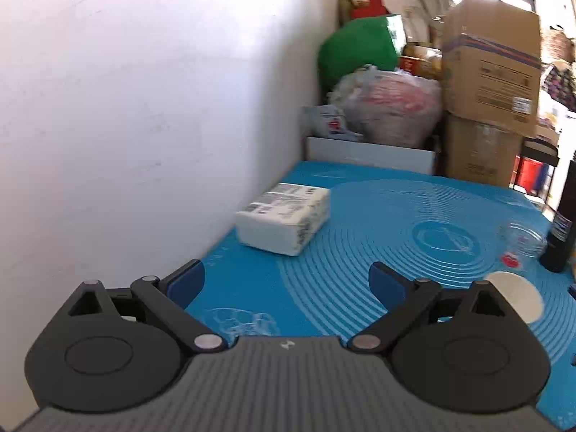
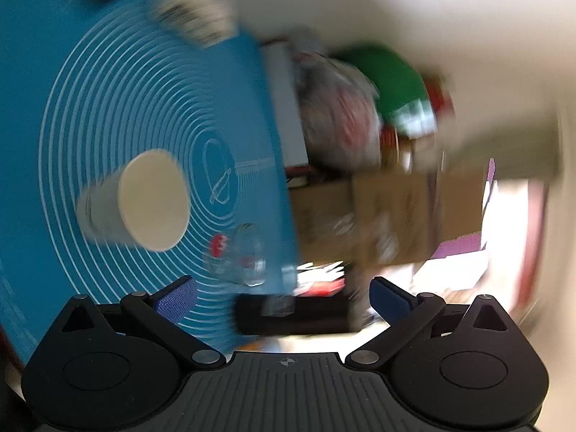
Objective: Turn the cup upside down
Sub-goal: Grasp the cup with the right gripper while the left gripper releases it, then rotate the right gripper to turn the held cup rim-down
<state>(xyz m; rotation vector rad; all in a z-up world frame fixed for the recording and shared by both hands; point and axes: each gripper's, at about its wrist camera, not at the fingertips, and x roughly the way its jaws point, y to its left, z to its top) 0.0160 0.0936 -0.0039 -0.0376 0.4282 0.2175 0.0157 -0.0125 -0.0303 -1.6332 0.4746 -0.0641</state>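
A white paper cup (image 2: 136, 201) stands on the blue mat (image 2: 72, 108); the right wrist view is rolled about a quarter turn and blurred, and it shows the cup's flat cream end facing away from the mat. In the left wrist view part of the cup (image 1: 518, 297) shows at the right, behind my finger. My right gripper (image 2: 284, 297) is open and empty, apart from the cup. My left gripper (image 1: 286, 282) is open and empty above the mat (image 1: 360, 252).
A clear glass cup (image 2: 241, 255) (image 1: 522, 239) and a dark bottle (image 1: 563, 223) (image 2: 295, 313) stand on the mat's right side. A white tissue pack (image 1: 284, 217) lies by the wall. Bags and cardboard boxes (image 1: 489, 82) pile up beyond the mat.
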